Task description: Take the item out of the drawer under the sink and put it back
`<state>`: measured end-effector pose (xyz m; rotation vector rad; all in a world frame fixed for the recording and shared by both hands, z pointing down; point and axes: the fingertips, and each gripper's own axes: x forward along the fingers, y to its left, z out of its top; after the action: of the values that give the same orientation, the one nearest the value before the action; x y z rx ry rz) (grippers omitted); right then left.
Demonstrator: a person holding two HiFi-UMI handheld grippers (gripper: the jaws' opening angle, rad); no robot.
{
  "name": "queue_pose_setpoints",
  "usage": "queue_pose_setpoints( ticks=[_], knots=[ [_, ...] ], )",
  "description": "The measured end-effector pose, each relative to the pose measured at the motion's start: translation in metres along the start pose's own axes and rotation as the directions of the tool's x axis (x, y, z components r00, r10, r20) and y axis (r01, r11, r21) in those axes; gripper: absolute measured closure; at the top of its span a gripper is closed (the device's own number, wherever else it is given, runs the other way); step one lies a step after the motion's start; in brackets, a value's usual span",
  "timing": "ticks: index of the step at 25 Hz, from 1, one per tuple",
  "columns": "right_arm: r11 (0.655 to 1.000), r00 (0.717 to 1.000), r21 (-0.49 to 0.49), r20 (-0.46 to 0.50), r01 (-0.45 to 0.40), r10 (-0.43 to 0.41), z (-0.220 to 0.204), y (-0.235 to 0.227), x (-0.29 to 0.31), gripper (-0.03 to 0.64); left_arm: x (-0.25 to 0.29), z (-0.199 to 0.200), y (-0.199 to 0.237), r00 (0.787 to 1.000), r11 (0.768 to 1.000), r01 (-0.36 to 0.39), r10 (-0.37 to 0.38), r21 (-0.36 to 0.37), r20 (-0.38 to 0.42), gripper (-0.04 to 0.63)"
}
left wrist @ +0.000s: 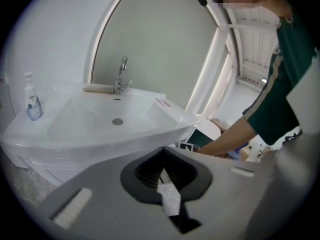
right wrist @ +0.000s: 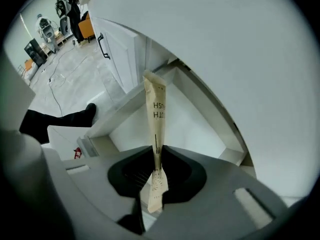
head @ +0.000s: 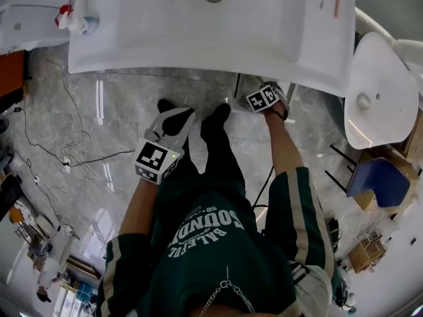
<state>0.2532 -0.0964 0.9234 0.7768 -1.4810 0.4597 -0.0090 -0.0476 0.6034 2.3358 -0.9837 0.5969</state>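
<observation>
A brown paper toothbrush packet (right wrist: 156,119) stands upright between the jaws of my right gripper (right wrist: 156,170), which is shut on its lower end. Behind the packet is the open white drawer (right wrist: 192,134) under the sink. In the head view my right gripper (head: 258,98) reaches below the front edge of the white sink (head: 198,51), and its jaws are hidden there. My left gripper (head: 180,121) hangs in front of the person's legs over the marble floor, away from the drawer. Its jaws (left wrist: 162,176) are together and hold nothing.
A soap pump bottle (left wrist: 33,101) stands at the sink's left and a faucet (left wrist: 121,76) at its back. A white toilet (head: 380,91) is to the right. Cables (head: 73,144) trail over the floor on the left. A white cabinet with a black handle (right wrist: 102,46) flanks the drawer.
</observation>
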Motion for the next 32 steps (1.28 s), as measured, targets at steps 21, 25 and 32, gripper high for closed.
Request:
queue_pose_setpoints(
  ticks=[21, 25, 32],
  knots=[
    [0.998, 0.984, 0.05, 0.177, -0.042, 0.033, -0.004, 0.028, -0.136, 0.572, -0.027, 0.048, 0.001, 0.996, 0.998, -0.052, 0.049, 0.036, 0.079, 0.546],
    [0.997, 0.968, 0.057, 0.248, -0.058, 0.042, 0.013, 0.033, -0.164, 0.571, -0.032, 0.064, 0.014, 0.991, 0.996, -0.076, 0.072, 0.04, 0.112, 0.546],
    [0.997, 0.916, 0.054, 0.4, -0.049, 0.024, 0.047, 0.032, -0.23, 0.571, -0.038, 0.086, 0.019, 0.983, 0.995, -0.086, 0.076, 0.053, 0.167, 0.546]
  ],
)
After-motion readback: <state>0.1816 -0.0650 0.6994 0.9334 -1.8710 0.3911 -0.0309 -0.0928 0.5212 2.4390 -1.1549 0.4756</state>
